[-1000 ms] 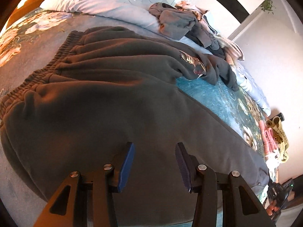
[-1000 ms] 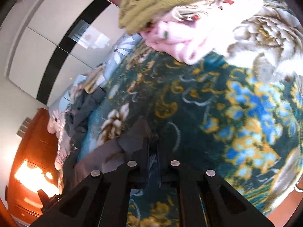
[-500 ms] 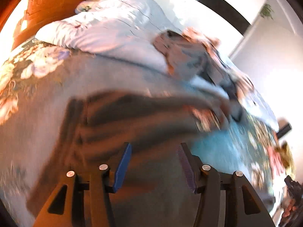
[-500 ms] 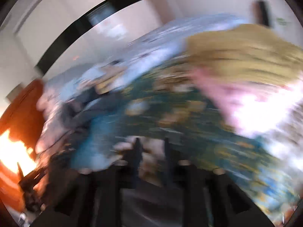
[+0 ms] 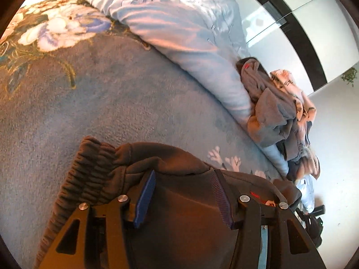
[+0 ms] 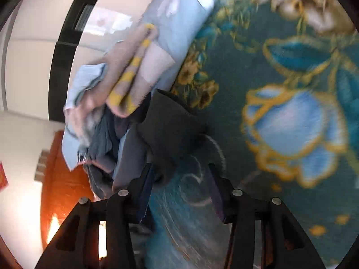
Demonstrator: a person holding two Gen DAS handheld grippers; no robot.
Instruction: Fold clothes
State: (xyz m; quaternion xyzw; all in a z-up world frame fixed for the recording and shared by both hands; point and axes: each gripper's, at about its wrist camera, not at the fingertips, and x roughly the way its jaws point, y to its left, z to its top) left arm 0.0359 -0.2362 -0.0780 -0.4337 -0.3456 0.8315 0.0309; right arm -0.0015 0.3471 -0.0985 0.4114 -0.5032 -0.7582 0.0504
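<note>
Dark grey sweatpants (image 5: 170,201) with a ribbed elastic waistband (image 5: 87,179) lie on the floral bedspread, folded into a shorter bundle. My left gripper (image 5: 182,174) is open, its blue pads just above the fold's top edge, holding nothing. In the right wrist view a dark grey end of the pants (image 6: 170,125) lies on the teal floral bedspread (image 6: 280,112). My right gripper (image 6: 180,168) is open just in front of that end, with nothing between its pads.
A pale blue duvet (image 5: 179,33) lies along the far side of the bed. A heap of unfolded clothes (image 5: 282,112) sits beside it; it also shows in the right wrist view (image 6: 116,85). White wardrobe doors with a black stripe (image 5: 303,22) stand behind. An orange headboard (image 6: 65,179) is at the left.
My right gripper was shut on the pants' end; it carried it across the bed and now stands open. The pants are folded over. My left gripper tilted up toward the waistband, still open.
</note>
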